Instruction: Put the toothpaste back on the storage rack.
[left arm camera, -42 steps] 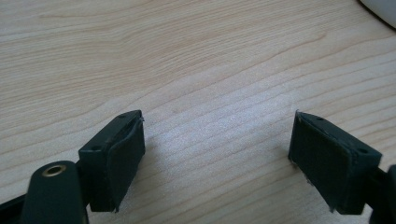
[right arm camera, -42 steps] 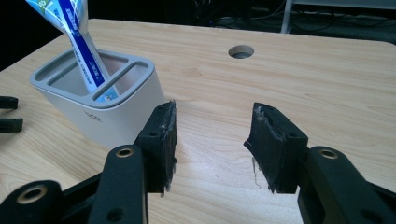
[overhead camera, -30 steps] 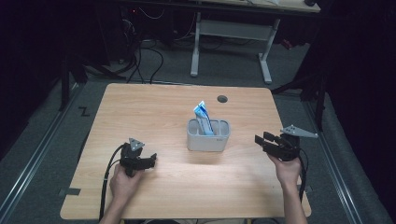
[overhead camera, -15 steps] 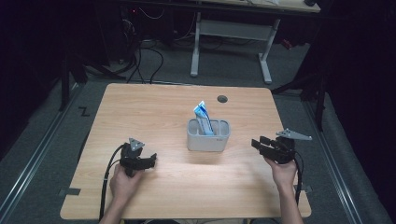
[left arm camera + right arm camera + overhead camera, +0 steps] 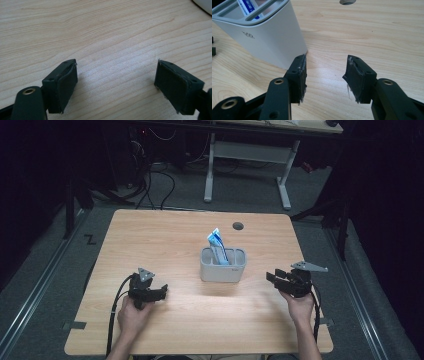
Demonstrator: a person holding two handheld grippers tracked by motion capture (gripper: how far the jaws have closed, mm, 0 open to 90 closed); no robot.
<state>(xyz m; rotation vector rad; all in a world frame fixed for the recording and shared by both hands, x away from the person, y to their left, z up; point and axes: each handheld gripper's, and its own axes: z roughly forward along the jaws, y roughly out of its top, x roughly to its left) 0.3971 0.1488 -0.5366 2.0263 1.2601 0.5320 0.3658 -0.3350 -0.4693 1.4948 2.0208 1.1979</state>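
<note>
On the left part of the table [image 5: 165, 235], near the front edge, the left gripper [image 5: 159, 293] rests low over the wood with its jaws wide apart and nothing between them; it is at the same place as a second ago. In the middle of the table stands a grey holder [image 5: 223, 268] with several compartments, and a blue and white tube [image 5: 218, 245] stands in its left compartment, leaning a little toward the back edge. On the right part, near the right edge, the right gripper [image 5: 272, 277] has come down a little and slightly nearer to the holder since a second ago, and its jaws are half apart and hold nothing. In my judgement the tube is already put in, or the right gripper is preparing to reach for the holder; I cannot tell which. In the right gripper view a small dark logo is printed on the holder wall [image 5: 248, 34], but it is too small to read. The print on the tube [image 5: 247, 5] is also not readable.
</note>
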